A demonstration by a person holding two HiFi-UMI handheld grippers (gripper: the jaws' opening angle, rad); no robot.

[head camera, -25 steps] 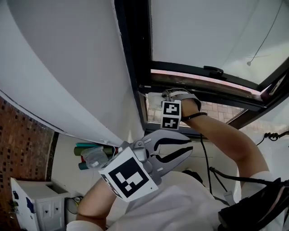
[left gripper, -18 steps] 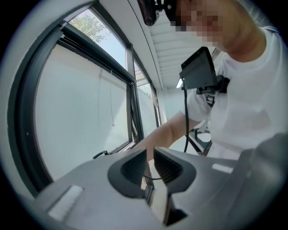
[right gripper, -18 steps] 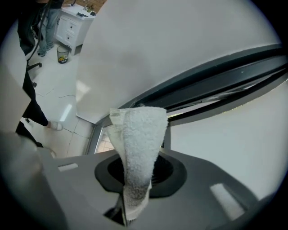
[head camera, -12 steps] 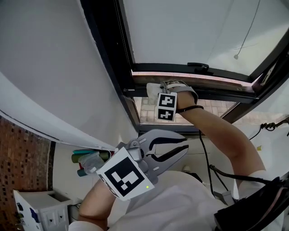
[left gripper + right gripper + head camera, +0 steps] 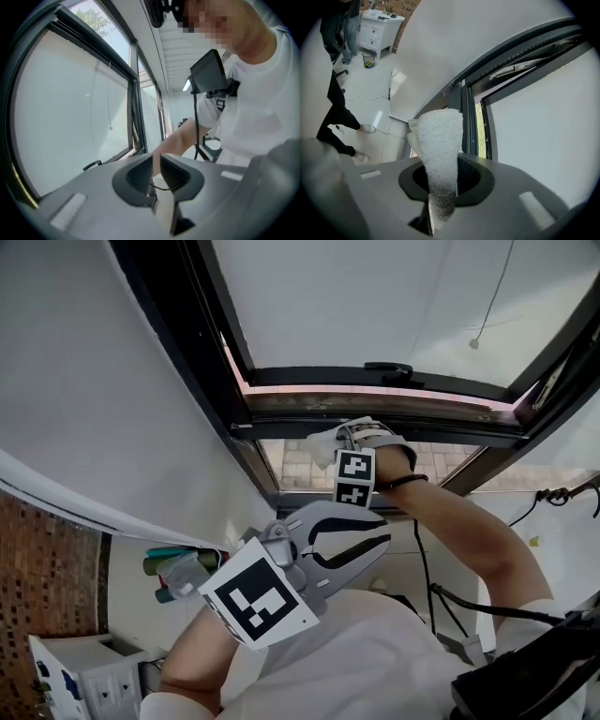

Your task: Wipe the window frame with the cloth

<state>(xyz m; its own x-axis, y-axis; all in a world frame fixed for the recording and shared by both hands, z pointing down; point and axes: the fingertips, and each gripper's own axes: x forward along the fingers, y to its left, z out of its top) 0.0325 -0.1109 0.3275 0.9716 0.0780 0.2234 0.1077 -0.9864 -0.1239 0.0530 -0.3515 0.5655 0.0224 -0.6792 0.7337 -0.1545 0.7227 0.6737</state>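
White terry cloth is standing up out of the right tongs, which are clamping its lower end; in the head view it is lying at the dark lower rail of the window frame, close to the rail's left corner, with the tilted sash hanging above; whether it is pressing firmly on the rail I cannot tell. The left tongs are hovering low in front of the person's chest, well apart from the frame, their jaws drawn almost together with nothing between them. Judging from the cloth sitting at the rail, the wiping itself is the step in hand; the next move is probably calling for an even sweep along the rail, the cloth laid flat to the surface and gripped tightly enough that it is not dragging free where the upright post is meeting the rail.
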